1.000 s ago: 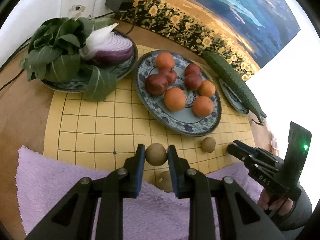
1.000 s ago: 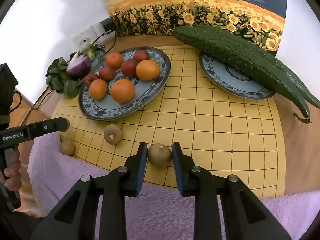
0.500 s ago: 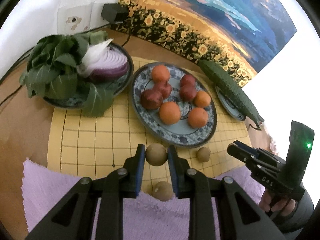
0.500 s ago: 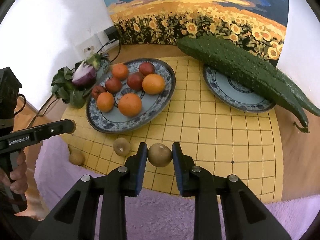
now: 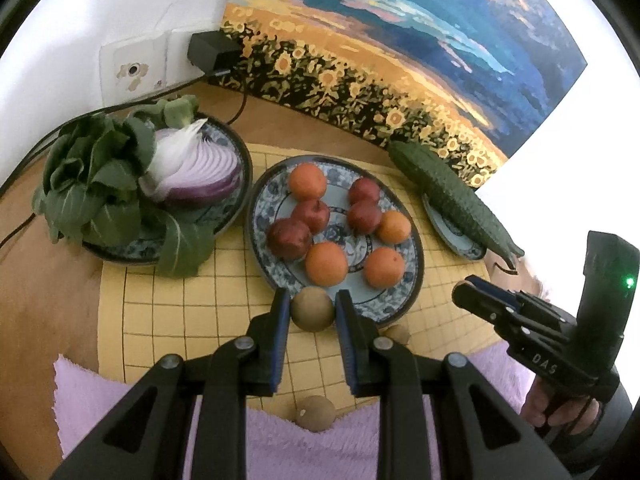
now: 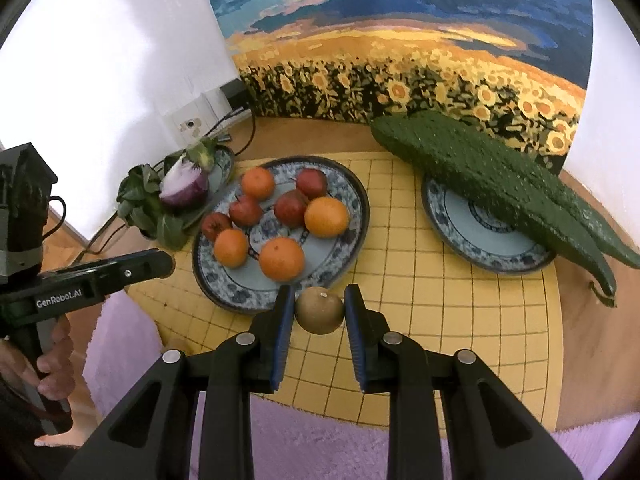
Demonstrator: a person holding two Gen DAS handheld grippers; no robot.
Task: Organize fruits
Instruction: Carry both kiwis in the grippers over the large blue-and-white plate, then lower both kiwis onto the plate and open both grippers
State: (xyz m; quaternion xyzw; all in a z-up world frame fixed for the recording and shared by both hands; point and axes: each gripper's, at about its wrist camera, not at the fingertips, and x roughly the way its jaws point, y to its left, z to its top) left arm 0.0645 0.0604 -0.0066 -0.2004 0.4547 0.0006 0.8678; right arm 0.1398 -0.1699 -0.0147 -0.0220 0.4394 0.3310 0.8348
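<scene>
Claws both grip brown fruit: left claw (image 5: 312,314) one kiwi (image 5: 311,308), right claw (image 6: 319,311) another kiwi (image 6: 319,310).

Two brown kiwis ride clear of the yellow grid mat, one (image 5: 311,308) clamped in the left gripper (image 5: 311,312), the other (image 6: 319,310) in the right gripper (image 6: 319,312). Two more lie below: one (image 5: 397,334) by the fruit plate (image 5: 404,236), one (image 5: 315,413) at the purple towel's edge. The blue-patterned plate carries four oranges and four red fruits.
</scene>
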